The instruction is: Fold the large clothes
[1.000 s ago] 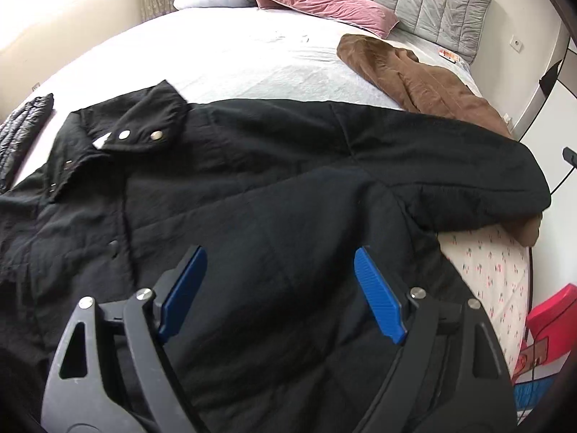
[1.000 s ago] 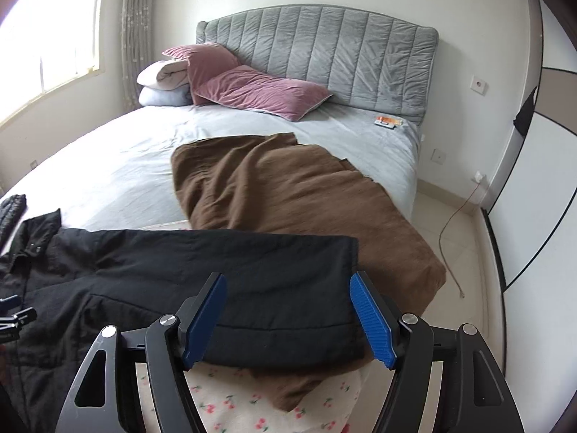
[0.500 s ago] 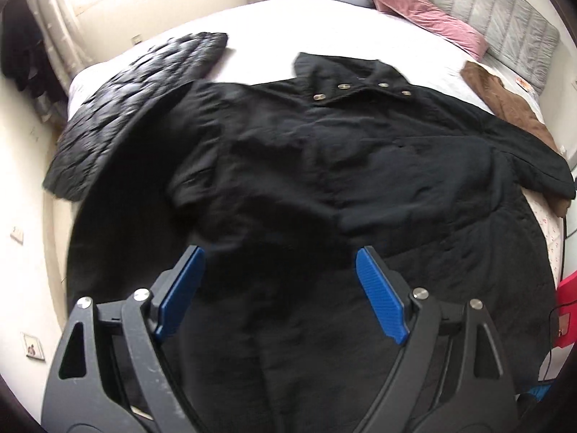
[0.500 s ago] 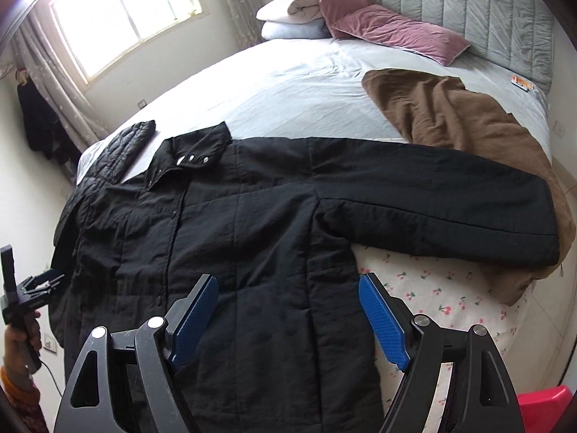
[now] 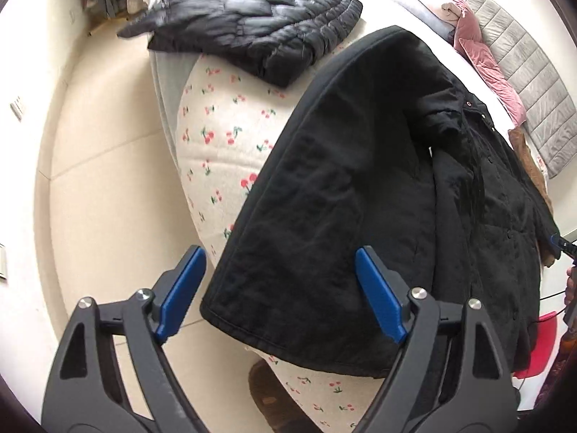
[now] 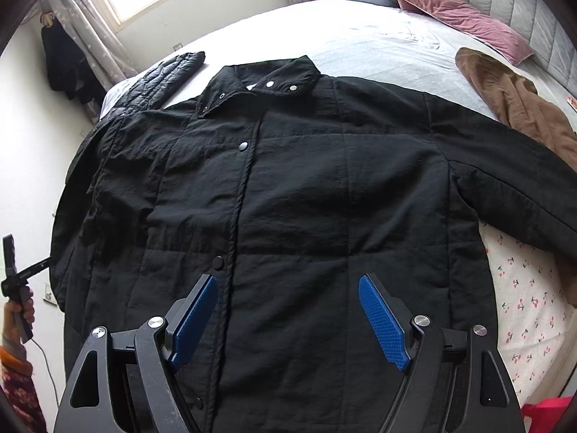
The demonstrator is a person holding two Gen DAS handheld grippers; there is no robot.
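A large black quilted jacket lies face up and spread out on the bed, collar toward the headboard, both sleeves out sideways. My right gripper is open and empty, hovering over the jacket's lower front by the snap placket. My left gripper is open and empty, just short of the cuff end of the jacket's left sleeve, which hangs over the bed's side. The left gripper also shows at the left edge of the right wrist view.
A black puffer jacket lies at the bed's corner beyond the sleeve. A brown coat lies to the right near pink pillows and the grey headboard. The cherry-print mattress side and tiled floor lie below.
Both grippers swung left. The left one went from over the jacket's body to its hanging left sleeve cuff. The right one went from over the right side to the jacket's centre front.
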